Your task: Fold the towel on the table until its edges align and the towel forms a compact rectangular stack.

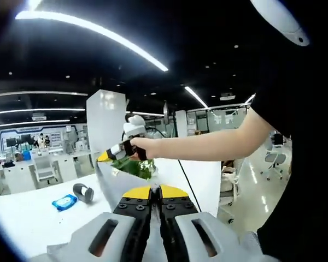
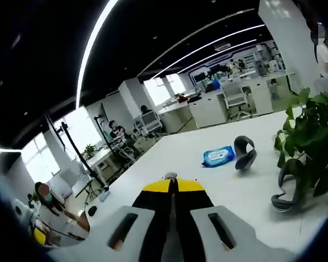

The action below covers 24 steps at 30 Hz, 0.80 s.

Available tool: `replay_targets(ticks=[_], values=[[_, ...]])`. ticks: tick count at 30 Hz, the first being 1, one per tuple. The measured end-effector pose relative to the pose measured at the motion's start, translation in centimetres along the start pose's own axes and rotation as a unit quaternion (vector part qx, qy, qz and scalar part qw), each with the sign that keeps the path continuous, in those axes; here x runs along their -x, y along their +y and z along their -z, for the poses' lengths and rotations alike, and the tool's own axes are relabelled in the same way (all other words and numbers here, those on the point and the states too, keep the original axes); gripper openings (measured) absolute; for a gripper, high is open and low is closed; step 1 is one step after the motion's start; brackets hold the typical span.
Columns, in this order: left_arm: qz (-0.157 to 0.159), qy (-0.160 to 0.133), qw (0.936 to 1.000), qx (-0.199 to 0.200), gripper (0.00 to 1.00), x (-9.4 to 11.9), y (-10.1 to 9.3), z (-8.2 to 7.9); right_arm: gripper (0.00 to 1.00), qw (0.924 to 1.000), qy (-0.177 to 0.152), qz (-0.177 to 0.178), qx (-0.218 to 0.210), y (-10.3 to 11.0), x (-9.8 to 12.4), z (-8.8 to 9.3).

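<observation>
Towel: a pale grey sheet [image 1: 119, 183] held up off the table, in front of the plant in the left gripper view, stretched between the two grippers
Left gripper: [image 1: 156, 191] jaws pressed together on the towel's near edge, yellow tips touching
Right gripper: [image 2: 172, 184] jaws closed, a small grey scrap of cloth poking out at the tips; in the left gripper view it sits just in front of the plant, with the towel's far corner at its yellow tip
Hand: [image 1: 138, 148] wrapped around the right gripper's handle, with a bare forearm reaching in from the right of the view
Plant: green leaves [image 2: 309, 136] on the white table [image 2: 169, 153], partly hidden behind the towel in the left gripper view
Wipes: a blue pack [image 2: 217, 156] lying flat on the table, well apart from the plant
Curved dark band: [image 2: 245, 152] just beside the wipes, between them and the plant
Second dark band: [image 2: 287, 191] at the foot of the plant, under its leaves
Beyond the plant: office desks and chairs, too far off to tell more
</observation>
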<state>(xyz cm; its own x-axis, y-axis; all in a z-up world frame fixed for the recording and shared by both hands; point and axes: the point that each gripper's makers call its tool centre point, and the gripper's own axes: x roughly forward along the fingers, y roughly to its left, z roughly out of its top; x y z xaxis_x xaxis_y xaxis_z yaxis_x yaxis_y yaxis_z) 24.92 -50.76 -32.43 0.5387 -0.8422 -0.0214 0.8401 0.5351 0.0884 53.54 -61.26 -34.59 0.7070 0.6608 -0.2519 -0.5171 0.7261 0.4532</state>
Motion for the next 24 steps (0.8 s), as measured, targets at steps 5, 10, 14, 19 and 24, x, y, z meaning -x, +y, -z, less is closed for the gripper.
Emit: replay_targets(ticks=[5, 10, 14, 19, 24], values=[[-0.043, 0.016, 0.9988, 0.013, 0.04, 1.8, 2.1, 1.9, 0.0, 0.9994, 0.006, -0.019, -0.027, 1.1, -1.6, 1.3], [-0.086, 0.038, 0.995, 0.033, 0.04, 3.9, 4.2, 4.3, 0.0, 0.998, 0.015, -0.03, -0.054, 1.9, -3.2, 3.0], [-0.105, 0.054, 0.9916, 0.052, 0.04, 5.3, 5.0, 6.0, 0.0, 0.997, 0.02, -0.036, -0.065, 2.8, -4.1, 3.9], [-0.129, 0.113, 0.9852, 0.001, 0.04, 7.3, 5.8, 9.1, 0.0, 0.9958, 0.044, -0.046, -0.066, 3.3, -5.9, 5.3], [-0.132, 0.149, 0.98, 0.006, 0.04, 8.8, 6.2, 11.8, 0.0, 0.9936, 0.065, -0.059, -0.071, 4.5, -8.1, 6.8]])
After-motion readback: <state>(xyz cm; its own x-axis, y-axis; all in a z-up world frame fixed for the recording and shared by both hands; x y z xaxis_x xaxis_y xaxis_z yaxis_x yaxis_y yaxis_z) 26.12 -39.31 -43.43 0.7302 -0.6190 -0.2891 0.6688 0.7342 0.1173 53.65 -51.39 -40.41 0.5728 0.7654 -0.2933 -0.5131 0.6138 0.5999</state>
